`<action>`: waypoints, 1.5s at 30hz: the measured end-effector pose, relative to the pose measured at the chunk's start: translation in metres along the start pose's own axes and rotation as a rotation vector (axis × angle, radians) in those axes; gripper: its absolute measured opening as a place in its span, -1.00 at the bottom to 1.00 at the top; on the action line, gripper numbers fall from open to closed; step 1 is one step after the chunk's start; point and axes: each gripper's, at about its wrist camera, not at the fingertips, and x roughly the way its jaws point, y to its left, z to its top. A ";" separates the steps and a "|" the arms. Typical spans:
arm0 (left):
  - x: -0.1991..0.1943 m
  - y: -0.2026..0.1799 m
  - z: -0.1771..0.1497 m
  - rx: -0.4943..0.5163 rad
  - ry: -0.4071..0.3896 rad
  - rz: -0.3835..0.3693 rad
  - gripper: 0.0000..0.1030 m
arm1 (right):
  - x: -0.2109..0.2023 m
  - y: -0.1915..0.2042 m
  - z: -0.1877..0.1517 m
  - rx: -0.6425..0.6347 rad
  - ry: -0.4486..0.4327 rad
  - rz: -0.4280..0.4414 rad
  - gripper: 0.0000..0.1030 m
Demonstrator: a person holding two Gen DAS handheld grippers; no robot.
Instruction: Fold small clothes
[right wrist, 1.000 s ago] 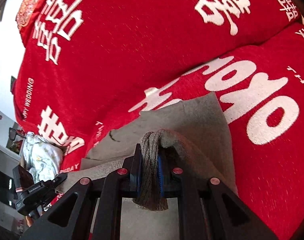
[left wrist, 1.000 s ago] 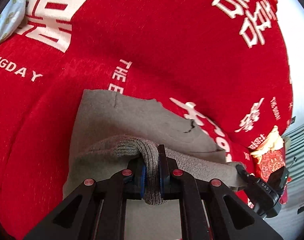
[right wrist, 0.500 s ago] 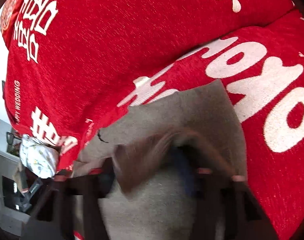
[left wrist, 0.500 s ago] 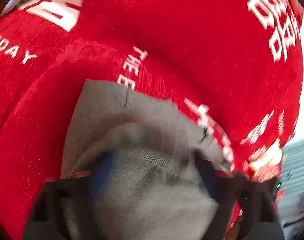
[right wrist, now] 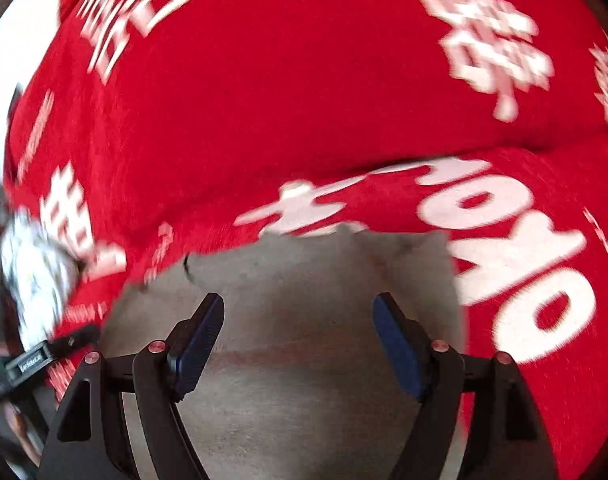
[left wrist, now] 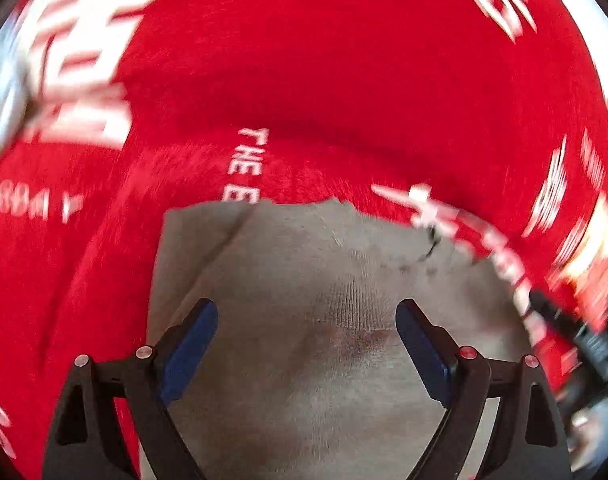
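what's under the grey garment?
The grey knit garment lies on the red cover with white lettering, which shows on all visible sides of it. The lettering runs under its far edge; that covered part and any lower folded layers cannot be seen.

Grey knit garment, plain, small dark mark near edge. Red cover, white characters and lettering. Left hand-held gripper: black frame, blue pads, red-capped screws. Right hand-held gripper: same colours.

Grey garment looks like soft matt knit, ribbed in spots; red cover under it is fuzzy plush cloth.
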 end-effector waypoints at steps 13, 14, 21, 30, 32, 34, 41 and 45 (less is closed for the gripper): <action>0.062 0.014 0.012 0.052 0.055 0.198 0.91 | 0.065 -0.024 0.004 -0.074 0.087 -0.282 0.61; 0.060 0.019 0.013 0.028 0.056 0.191 0.91 | 0.062 -0.026 0.006 -0.059 0.084 -0.280 0.61; 0.002 0.002 -0.022 0.035 -0.051 0.120 0.91 | 0.007 0.022 -0.028 -0.152 -0.012 -0.210 0.63; 0.004 -0.025 -0.067 0.148 -0.005 0.193 0.94 | 0.017 0.043 -0.061 -0.238 0.085 -0.260 0.69; -0.012 -0.024 -0.073 0.128 -0.037 0.146 0.94 | -0.002 0.045 -0.066 -0.236 0.035 -0.237 0.69; -0.019 -0.025 -0.081 0.128 -0.053 0.150 0.94 | -0.010 0.045 -0.073 -0.228 0.019 -0.222 0.69; -0.020 -0.014 -0.123 0.136 -0.034 0.165 0.94 | -0.028 0.033 -0.123 -0.224 0.032 -0.277 0.72; -0.033 -0.007 -0.144 0.151 -0.080 0.154 0.94 | -0.049 0.027 -0.150 -0.269 -0.030 -0.267 0.72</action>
